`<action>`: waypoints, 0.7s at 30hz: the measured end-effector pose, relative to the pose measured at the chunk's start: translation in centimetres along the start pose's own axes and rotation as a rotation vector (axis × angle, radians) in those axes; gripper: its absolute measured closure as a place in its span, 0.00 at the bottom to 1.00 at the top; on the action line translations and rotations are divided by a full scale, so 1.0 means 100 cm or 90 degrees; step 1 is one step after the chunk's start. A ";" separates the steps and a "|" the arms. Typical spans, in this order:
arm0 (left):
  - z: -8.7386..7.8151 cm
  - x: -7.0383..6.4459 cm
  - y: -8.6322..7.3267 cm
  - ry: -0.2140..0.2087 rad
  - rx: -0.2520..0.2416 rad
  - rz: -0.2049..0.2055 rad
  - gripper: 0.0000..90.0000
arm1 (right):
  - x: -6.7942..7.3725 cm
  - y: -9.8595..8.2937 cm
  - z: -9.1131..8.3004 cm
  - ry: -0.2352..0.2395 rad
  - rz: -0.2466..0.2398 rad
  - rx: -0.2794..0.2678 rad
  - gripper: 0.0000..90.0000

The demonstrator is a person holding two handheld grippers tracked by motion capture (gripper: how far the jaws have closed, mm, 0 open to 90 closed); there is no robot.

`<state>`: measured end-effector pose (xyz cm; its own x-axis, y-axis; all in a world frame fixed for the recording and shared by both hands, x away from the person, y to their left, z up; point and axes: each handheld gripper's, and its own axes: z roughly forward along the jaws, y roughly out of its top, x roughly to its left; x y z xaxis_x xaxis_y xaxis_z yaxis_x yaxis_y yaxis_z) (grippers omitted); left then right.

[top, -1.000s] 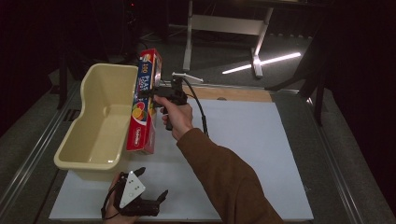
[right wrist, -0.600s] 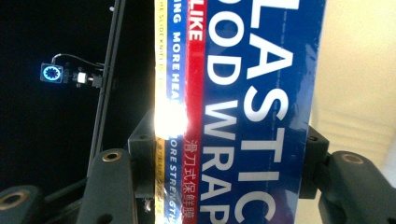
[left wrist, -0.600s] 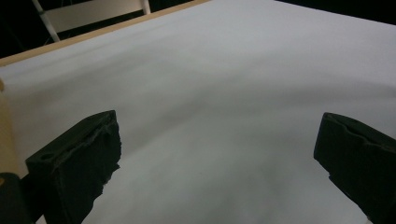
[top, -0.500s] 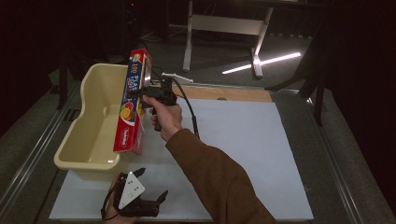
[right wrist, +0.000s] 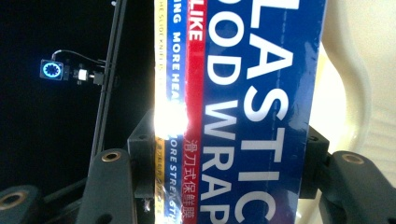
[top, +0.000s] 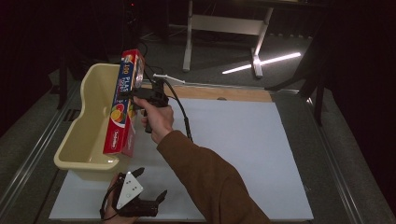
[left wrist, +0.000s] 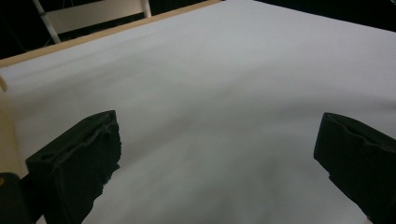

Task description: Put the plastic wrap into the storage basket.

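Note:
A long red and blue plastic wrap box (top: 123,104) hangs nearly upright above the right rim of the cream plastic tub (top: 85,125). My right gripper (top: 132,96) is shut on the box at mid length; in the right gripper view the box (right wrist: 243,112) sits clamped between the two black jaws, with the tub (right wrist: 359,70) behind it. My left gripper (top: 150,184) rests low at the near edge of the white sheet (top: 233,140), open. Between its jaws in the left gripper view (left wrist: 215,163) lies bare white sheet (left wrist: 224,84).
The tub stands at the left edge of the white sheet, with a wooden strip (top: 224,93) along the sheet's far side. Metal rails (top: 28,158) run down both sides of the table. A white stand's legs (top: 224,28) rise beyond the far edge.
My right gripper has carried the plastic wrap box leftward, from beside the tub to over its right rim. The left gripper has stayed where it was.

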<state>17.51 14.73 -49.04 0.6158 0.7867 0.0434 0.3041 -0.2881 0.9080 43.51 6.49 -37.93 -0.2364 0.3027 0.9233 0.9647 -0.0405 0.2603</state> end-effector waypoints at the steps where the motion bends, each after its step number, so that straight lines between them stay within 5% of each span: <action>1: 0.000 0.000 0.000 0.000 -0.001 0.000 0.01 | 0.000 0.000 0.001 0.001 0.001 0.001 0.46; 21: -0.002 0.000 0.000 -0.001 -0.012 0.000 0.01 | -0.007 -0.011 0.030 -0.009 0.031 -0.004 0.46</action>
<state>17.32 14.82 -48.90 0.6167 0.7861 0.0429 0.2905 -0.2779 0.9156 42.95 9.20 -39.76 -0.1881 0.3135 0.9308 0.9741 -0.0618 0.2176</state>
